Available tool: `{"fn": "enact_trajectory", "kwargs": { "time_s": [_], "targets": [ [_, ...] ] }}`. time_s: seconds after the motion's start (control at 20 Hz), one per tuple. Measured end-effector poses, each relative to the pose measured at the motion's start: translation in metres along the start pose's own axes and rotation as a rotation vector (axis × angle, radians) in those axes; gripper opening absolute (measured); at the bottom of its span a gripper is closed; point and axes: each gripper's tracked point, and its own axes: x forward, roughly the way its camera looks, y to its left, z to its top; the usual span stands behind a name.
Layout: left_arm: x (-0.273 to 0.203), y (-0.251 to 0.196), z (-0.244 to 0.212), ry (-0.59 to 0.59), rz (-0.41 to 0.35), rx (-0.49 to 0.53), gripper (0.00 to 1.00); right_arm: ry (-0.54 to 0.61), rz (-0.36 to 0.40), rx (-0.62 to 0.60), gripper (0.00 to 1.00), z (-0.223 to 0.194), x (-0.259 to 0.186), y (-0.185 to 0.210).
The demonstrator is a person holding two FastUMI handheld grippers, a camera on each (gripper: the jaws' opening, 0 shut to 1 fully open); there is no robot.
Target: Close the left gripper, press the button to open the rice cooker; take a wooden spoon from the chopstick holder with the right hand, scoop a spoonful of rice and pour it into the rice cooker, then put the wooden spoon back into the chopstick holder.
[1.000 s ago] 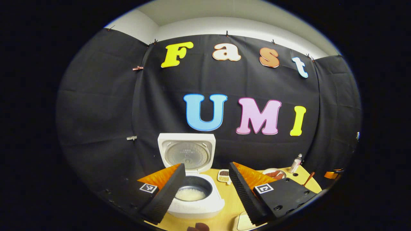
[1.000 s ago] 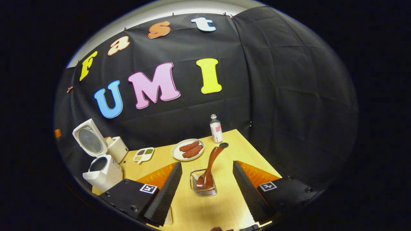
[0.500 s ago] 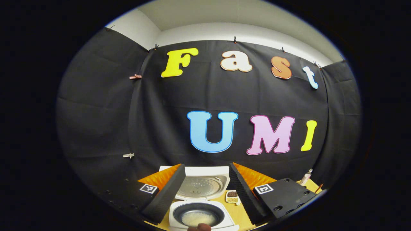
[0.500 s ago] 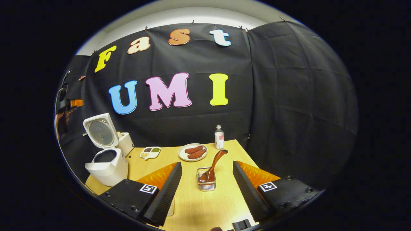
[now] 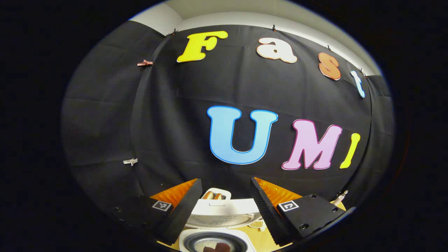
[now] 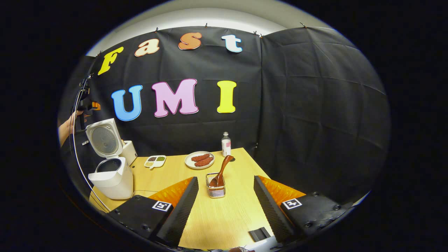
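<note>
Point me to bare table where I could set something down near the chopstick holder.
Free: the table between the right tool and the chopstick holder, and the stretch from holder to rice cooker. Crowded: the back edge, with the seasoning dish, sausage plate and bottle.

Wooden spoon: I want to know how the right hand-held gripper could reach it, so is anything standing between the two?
Nothing visible does. In the right gripper view the wooden spoon leans in the chopstick holder straight ahead of the open right hand-held gripper, with bare table between them.
</note>
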Motion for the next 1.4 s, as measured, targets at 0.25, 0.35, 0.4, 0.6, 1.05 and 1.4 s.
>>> {"fn": "enact_trajectory", "kwargs": {
  "time_s": [0.25, 0.35, 0.4, 0.6, 1.05, 1.4],
  "targets": [
    [0.04, 0.007, -0.045, 0.12, 0.01, 0.014, 0.95, 0.003, -0.063, 0.013, 0.99, -0.003, -0.014, -0.004],
    [0.046, 0.01, -0.052, 0.132, 0.026, -0.005, 0.95, -0.011, -0.083, 0.0, 0.99, -0.002, -0.022, -0.002],
    [0.047, 0.009, -0.052, 0.134, 0.03, 0.001, 0.97, -0.011, -0.086, -0.011, 0.99, -0.004, -0.025, -0.001],
    [0.042, 0.008, -0.061, 0.161, 0.049, 0.099, 0.98, 0.009, -0.082, -0.045, 0.99, -0.013, -0.03, 0.005],
    [-0.028, -0.002, -0.09, 0.148, 0.055, 0.087, 0.99, 0.009, 0.019, -0.037, 0.99, 0.003, -0.008, 0.014],
    [-0.093, -0.008, -0.155, 0.215, 0.14, 0.083, 0.99, -0.009, 0.113, -0.065, 0.99, 0.02, 0.01, 0.015]
  ]
}}
